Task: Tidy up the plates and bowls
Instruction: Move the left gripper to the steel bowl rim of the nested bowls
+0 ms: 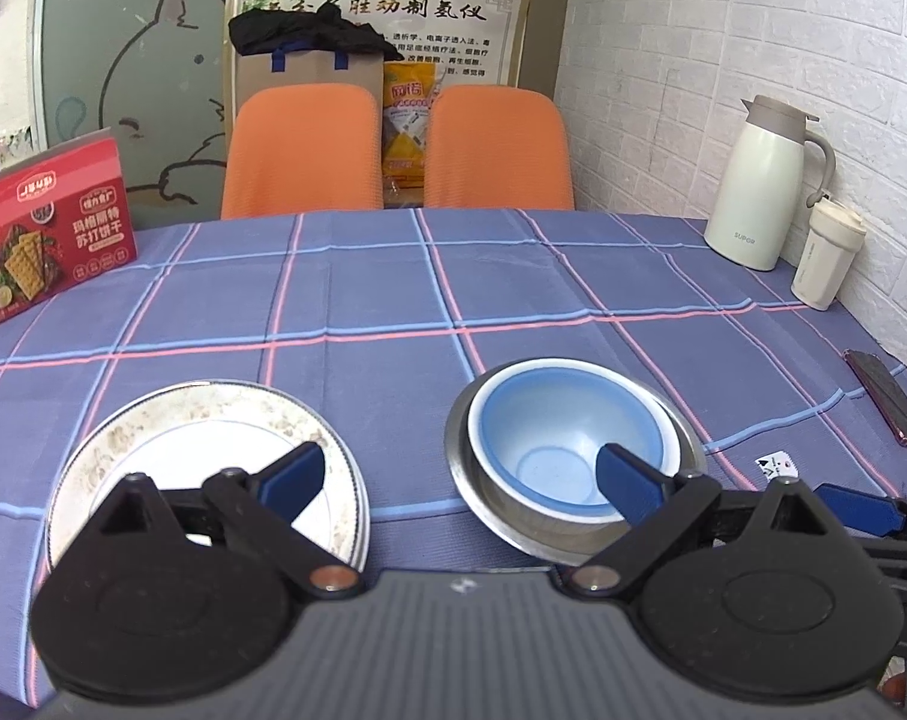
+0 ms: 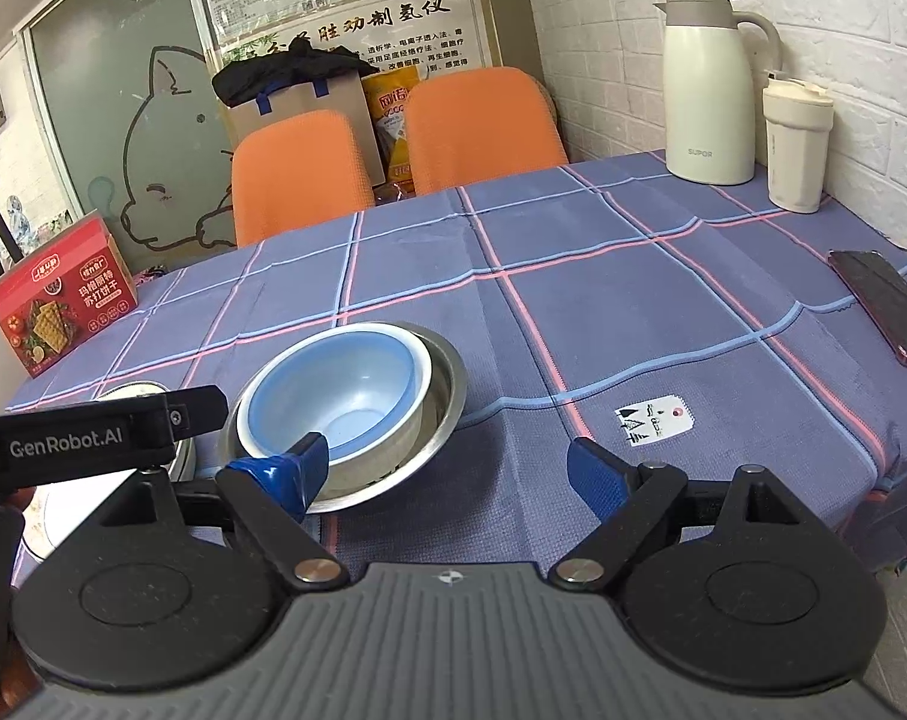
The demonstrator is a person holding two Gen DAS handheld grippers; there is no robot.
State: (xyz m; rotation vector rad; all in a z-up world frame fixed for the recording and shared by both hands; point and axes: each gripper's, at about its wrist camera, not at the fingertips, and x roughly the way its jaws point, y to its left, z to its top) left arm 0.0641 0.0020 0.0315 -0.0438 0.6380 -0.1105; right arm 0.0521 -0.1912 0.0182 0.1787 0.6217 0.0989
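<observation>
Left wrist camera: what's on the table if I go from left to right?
Red cracker box → plates → blue bowl nested in the metal bowl → white jug → cream cup → phone.

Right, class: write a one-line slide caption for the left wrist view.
Open left gripper hovers above a speckled plate and a blue bowl nested in a steel bowl.

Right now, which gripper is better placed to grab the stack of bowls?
Probably the right gripper. It is open, and its left finger already sits at the near rim of the metal bowl that holds the blue bowl. The left gripper, also open, hangs between the plate and the bowls.
</observation>
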